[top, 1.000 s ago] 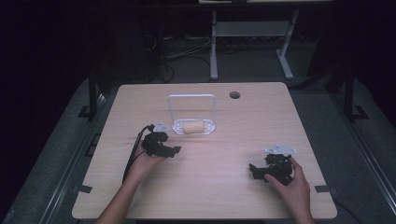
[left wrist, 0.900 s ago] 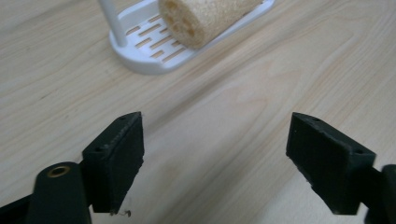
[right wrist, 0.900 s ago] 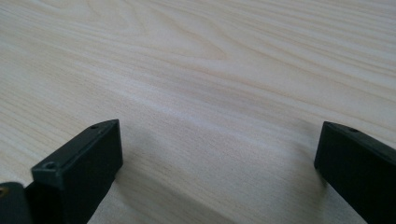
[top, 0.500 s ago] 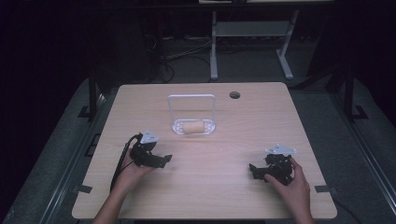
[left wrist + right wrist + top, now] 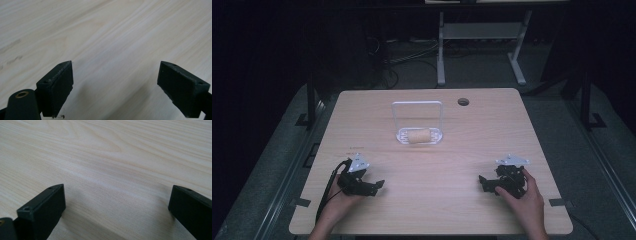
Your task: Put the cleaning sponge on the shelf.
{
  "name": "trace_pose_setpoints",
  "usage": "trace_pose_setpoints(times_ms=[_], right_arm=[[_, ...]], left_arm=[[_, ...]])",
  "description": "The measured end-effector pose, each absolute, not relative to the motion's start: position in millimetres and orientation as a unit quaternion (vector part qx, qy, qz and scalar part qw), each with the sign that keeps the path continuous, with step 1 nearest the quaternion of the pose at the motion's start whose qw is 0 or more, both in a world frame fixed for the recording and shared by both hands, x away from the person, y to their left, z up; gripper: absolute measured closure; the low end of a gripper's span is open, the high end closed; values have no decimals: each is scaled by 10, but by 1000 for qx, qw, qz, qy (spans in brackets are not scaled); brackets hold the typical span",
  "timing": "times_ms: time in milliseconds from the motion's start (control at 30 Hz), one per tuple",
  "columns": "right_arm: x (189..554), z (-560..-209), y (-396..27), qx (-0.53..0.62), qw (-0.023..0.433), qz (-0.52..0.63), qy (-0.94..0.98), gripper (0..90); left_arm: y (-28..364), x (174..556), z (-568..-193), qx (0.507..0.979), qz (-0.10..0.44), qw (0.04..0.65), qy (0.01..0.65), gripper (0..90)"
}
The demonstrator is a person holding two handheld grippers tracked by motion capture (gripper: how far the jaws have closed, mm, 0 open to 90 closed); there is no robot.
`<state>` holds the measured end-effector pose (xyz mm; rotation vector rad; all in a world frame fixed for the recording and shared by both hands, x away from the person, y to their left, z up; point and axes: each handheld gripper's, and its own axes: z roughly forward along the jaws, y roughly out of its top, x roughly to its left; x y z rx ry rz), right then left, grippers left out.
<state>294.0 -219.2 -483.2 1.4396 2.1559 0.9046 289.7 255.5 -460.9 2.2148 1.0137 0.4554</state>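
High view: roll [image 5: 419, 136] lies crosswise in holder [image 5: 418, 131].

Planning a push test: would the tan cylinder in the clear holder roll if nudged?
Probably: the tan cylinder lies on its side, so it may roll. The clear holder looks thin and light, so it might slide or tip.

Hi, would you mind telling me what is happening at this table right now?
A person holds a gripper in each hand, low over the near part of the wooden table. The left gripper and the right gripper are both open and hold nothing; their own views show bare wood between the jaws. Farther back, a tan roll lies in a clear holder, apart from both grippers.
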Motion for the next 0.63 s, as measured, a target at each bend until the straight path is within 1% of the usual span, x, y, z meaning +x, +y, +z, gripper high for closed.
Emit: trace_pose_setpoints(times_ms=[167,267,400,633], right_arm=[[2940,-4831,-2192,514,196,323,770,6],[2940,-4832,-2192,514,197,323,770,6],[2940,-4832,-2192,514,196,323,770,6],[2940,-4832,-2192,514,197,323,770,6]], left_arm=[[2681,2814,-4683,842,175,326,393,130],[2737,2797,-4720,837,168,338,397,129],[2768,2800,-4753,834,170,356,385,128],[2775,2801,-4753,835,168,356,384,130]])
